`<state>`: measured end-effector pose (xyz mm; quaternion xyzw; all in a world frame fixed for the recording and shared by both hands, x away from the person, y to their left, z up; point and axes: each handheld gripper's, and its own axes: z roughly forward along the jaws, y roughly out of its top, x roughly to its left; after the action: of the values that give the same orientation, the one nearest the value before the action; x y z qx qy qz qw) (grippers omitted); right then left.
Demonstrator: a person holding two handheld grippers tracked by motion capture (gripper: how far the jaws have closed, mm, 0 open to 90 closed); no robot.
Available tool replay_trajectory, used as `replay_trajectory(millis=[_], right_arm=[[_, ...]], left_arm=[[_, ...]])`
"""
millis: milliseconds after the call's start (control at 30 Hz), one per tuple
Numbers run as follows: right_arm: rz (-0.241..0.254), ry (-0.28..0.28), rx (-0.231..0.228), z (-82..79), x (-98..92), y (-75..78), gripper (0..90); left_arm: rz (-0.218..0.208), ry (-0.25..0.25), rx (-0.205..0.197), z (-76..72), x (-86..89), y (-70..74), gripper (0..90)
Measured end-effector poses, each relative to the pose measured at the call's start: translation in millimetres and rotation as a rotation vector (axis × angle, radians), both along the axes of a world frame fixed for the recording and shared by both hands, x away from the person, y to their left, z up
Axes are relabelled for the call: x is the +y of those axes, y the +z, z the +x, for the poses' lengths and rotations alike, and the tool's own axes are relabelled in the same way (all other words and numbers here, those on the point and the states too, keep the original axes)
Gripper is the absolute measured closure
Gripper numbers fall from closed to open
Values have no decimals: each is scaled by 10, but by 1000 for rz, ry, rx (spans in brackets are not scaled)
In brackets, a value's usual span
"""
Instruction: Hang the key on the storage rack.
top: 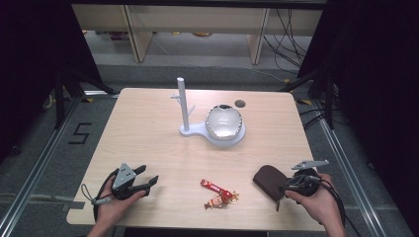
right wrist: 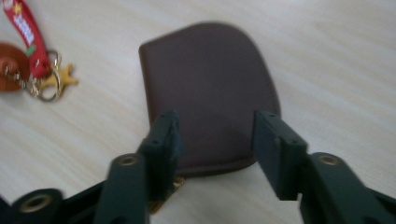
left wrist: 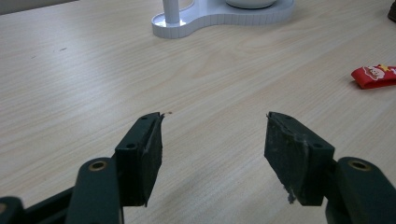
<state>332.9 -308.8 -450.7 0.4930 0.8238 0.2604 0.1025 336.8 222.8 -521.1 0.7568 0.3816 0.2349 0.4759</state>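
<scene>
A white stand [top: 187, 116] holds a bowl [top: 224, 121] mid-table [top: 148, 133].

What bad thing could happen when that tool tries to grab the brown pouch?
The right tool stands open over the near end of the brown pouch, which lies flat on the table. The tips might slide over the smooth top and pinch nothing, or just push it along. The red keychain lies close beside the pouch, so a shoved pouch could bump it. The left tool is open over bare table, so nothing would steady the pouch.
</scene>
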Motion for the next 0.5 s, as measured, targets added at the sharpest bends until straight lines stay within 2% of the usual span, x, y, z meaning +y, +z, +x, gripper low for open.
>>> replay_trajectory(millis=[67, 133, 200, 233, 267, 300, 333, 367, 400, 433, 500], right_arm=[[-21, 32, -2, 70, -8, 0, 447], [-21, 14, 80, 125, 5, 31, 415], [-18, 24, 95, 224, -14, 42, 398], [-4, 9, 130, 269, -10, 47, 383], [-22, 38, 134, 341, -40, 40, 380], [-36, 27, 158, 387, -36, 50, 381], [-36, 27, 158, 387, -36, 50, 381], [-36, 61, 149, 451, -56, 47, 381], [-28, 11, 218, 489, -29, 62, 381], [-46, 68, 200, 594, -61, 47, 381], [-46, 77, 207, 637, -66, 46, 381]], left_arm=[[-7, -3, -4, 1, 1, 6, 363], [-1, -5, -5, -1, 9, 20, 364], [-9, -8, -5, 0, 5, 25, 363], [-6, -11, -5, 4, 10, 26, 363], [-5, -12, -3, 7, 12, 27, 363], [-5, -12, -3, 7, 12, 27, 363], [-4, -12, -1, 10, 15, 27, 363], [-8, -3, -7, 12, 9, 18, 363], [-3, -7, 1, 11, 16, 22, 363], [-4, -3, 5, 10, 18, 18, 363], [-2, -4, 4, 12, 21, 17, 363]])
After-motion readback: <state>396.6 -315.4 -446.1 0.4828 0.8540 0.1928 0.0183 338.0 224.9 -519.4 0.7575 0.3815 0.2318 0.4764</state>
